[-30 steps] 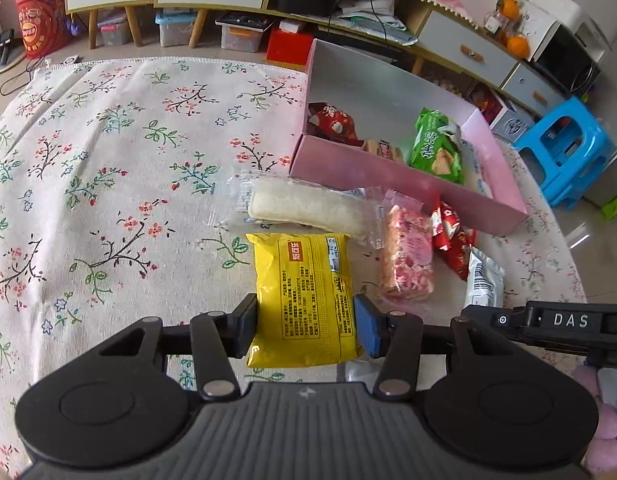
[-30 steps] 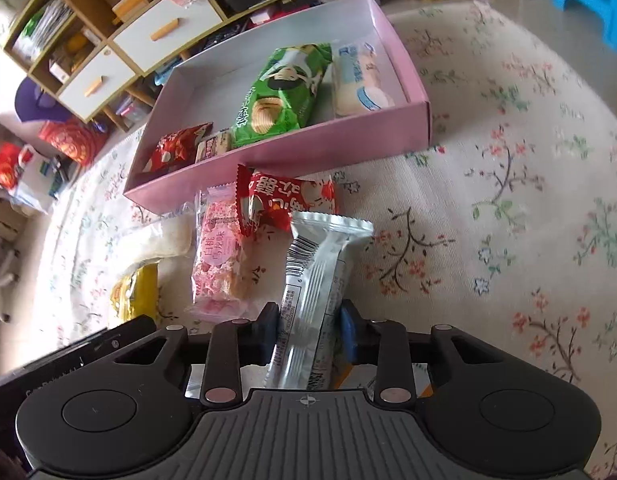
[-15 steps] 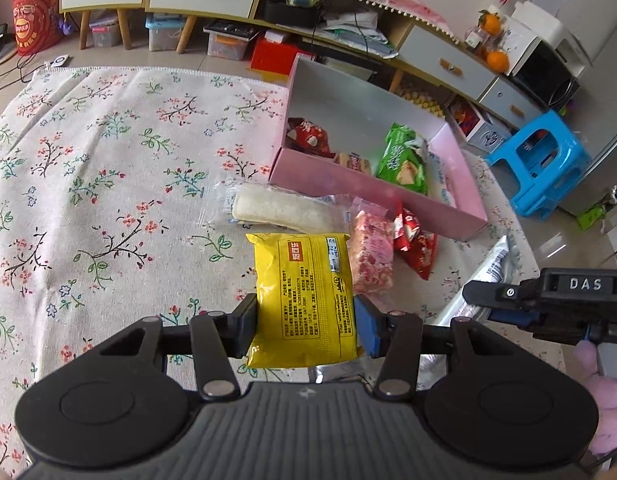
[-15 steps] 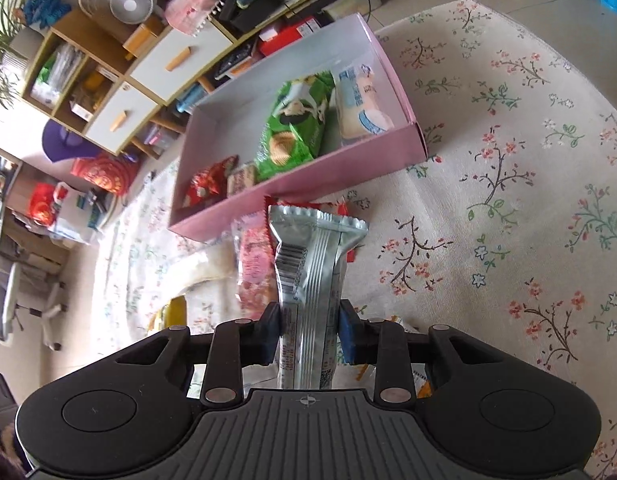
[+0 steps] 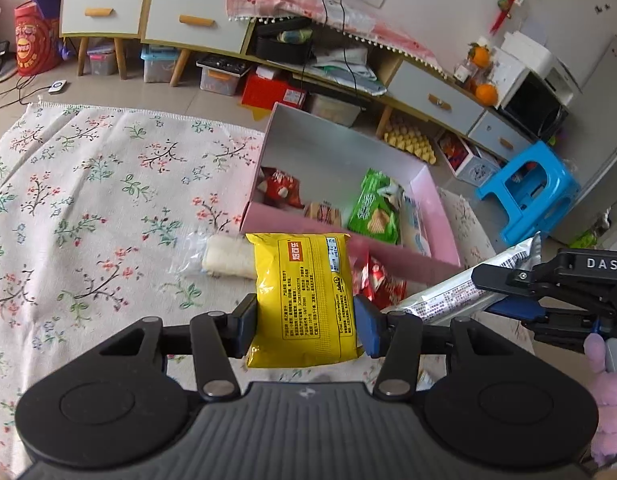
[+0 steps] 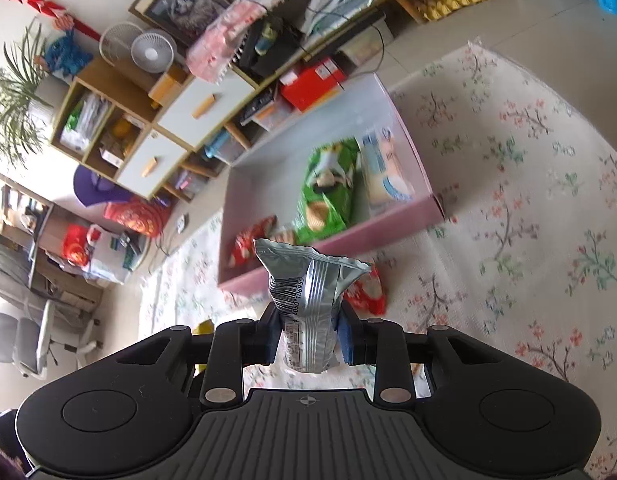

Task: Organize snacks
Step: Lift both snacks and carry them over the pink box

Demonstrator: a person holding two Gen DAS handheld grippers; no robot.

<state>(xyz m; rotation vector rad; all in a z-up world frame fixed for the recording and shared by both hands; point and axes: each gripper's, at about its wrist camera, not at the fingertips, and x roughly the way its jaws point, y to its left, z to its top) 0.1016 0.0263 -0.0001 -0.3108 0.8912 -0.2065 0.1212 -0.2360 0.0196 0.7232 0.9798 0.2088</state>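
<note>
My left gripper [image 5: 305,320] is clamped on the yellow pack [image 5: 304,296], right gripper [image 6: 307,340] on the silver bar [image 6: 308,300], both lifted w/ the pink box [image 5: 436,220] ahead, so I reckon each drops in w/o a regrip.

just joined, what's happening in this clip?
A person is sorting snacks into a pink box on a floral cloth. The left gripper is shut on a yellow packet; the right gripper is shut on a silver packet. Both are held above the cloth, short of the box. The box already holds a green packet and a red packet. A white roll and a red bag lie outside.
</note>
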